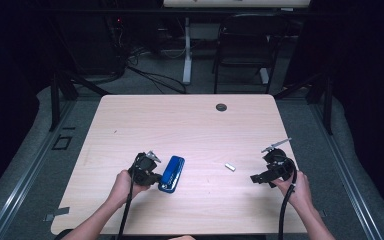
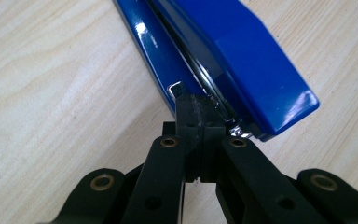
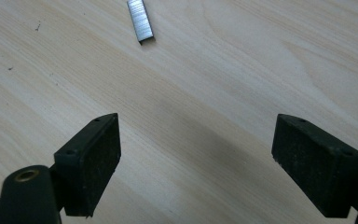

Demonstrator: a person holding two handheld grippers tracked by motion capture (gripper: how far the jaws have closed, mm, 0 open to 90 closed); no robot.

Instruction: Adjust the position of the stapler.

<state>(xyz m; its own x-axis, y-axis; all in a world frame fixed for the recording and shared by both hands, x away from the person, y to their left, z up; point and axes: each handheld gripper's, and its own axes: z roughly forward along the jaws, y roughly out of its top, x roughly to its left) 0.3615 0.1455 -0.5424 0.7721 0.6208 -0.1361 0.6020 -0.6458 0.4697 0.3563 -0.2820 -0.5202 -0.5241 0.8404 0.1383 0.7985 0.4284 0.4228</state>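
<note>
Looks like stapler-loading prep: left gripper (image 1: 152, 176) has its jaws pinched together at the near end of the blue stapler (image 1: 172, 173), apparently on its metal edge. Right gripper (image 1: 261, 177) hangs wide open, nothing in it. Next it'd need to grab the staple strip (image 1: 230, 167) lying between them on the table (image 1: 190, 120)

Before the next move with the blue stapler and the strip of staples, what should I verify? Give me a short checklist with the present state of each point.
1. Left tongs closed at the rear end of the blue stapler: ok, the jaws are together there.
2. Whether they really pinch a part of the stapler: cannot tell.
3. Right tongs open and holding nothing: ok.
4. Staple strip lies free on the table, ahead of the right tongs: ok.
5. Stapler opened for loading: cannot tell; a slit shows between top and base.
6. Strip is apart from the stapler: ok.
</note>
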